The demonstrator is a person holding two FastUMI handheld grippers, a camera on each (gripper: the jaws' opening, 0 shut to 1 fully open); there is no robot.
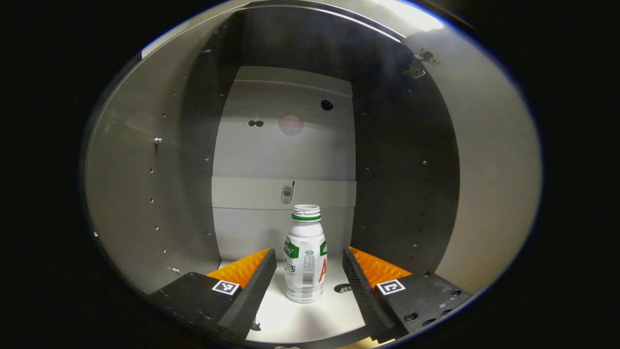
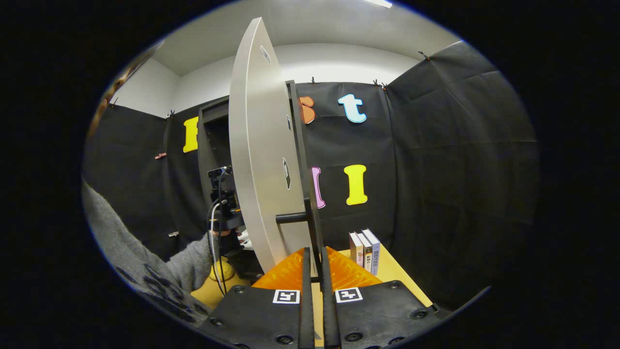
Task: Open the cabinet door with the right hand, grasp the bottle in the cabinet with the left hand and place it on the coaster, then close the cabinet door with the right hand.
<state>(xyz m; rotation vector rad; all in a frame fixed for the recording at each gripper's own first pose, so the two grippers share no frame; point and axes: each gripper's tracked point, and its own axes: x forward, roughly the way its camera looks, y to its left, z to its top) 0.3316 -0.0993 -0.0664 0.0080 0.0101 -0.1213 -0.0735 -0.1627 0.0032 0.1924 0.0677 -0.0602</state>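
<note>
Test booth w/ black cloth wall (image 2: 436, 145)

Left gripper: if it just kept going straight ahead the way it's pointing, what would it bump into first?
Most likely the bottle, which stands upright between the open fingers of the left gripper, just ahead. Behind it is the cabinet's back wall.

Left gripper view: dim grey cabinet interior (image 1: 286, 145), side walls in shadow; pale floor lit near the white plastic bottle (image 1: 305, 254); overhead glare top right. Right gripper view: brighter, ceiling light strip (image 2: 378, 3). Both: strong fisheye bending at edges, focus sharp.
</note>
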